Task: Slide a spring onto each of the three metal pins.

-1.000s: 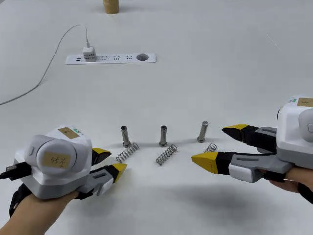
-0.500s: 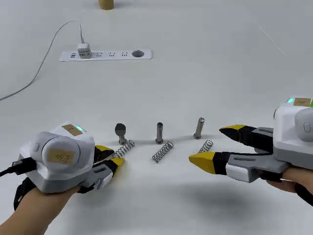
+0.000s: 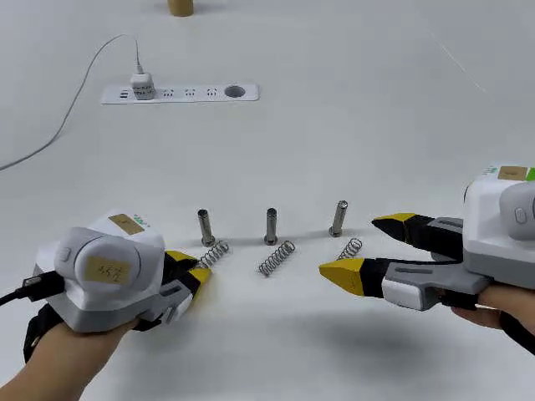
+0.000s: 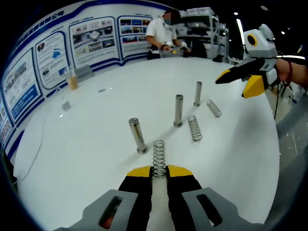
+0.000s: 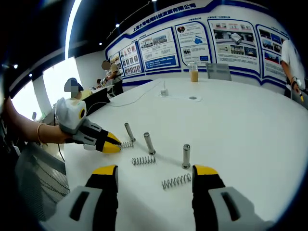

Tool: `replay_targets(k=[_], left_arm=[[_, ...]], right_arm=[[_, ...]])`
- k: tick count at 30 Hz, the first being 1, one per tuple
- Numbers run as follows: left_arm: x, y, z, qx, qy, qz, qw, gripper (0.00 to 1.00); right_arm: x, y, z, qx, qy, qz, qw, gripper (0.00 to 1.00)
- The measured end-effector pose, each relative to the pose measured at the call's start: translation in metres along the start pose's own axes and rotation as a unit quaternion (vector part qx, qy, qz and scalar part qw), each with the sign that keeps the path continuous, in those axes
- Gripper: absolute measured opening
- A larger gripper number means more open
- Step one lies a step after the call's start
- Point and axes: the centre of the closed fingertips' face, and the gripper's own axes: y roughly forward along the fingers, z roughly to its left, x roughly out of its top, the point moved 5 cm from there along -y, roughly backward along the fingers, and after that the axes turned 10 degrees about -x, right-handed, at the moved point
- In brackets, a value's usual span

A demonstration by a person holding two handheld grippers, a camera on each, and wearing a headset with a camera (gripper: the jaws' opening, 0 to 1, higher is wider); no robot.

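Three metal pins stand upright in a row on the white table: left pin [image 3: 205, 227], middle pin [image 3: 271, 226], right pin [image 3: 339, 218]. A spring lies in front of each. My left gripper [image 3: 196, 272] is shut on the near end of the left spring [image 3: 216, 252], which rests on the table and points toward the left pin [image 4: 137, 135]; the left gripper view shows that spring [image 4: 159, 156] pinched between the yellow tips. The middle spring [image 3: 277, 258] and right spring [image 3: 350, 249] lie loose. My right gripper [image 3: 366, 246] hovers open just right of the right spring [image 5: 176, 181].
A white power strip [image 3: 180, 93] with a plugged charger and cable lies at the far left of the table. A tan cup [image 3: 180, 7] stands at the far edge. People stand beyond the table in the gripper views.
The left gripper has moved forward and closed on the end of the left spring. The left pin, tilted half a second ago, stands upright. The right gripper has barely moved.
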Motion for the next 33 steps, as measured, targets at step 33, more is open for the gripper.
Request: replay_targets(k=[33], left_arm=[[0.055,-0.042,-0.053,-0.046,0.06,-0.135,0.9879,0.11]], right_arm=[[0.04,0.01,0.051,0.119,0.083,-0.04,0.9886,0.48]])
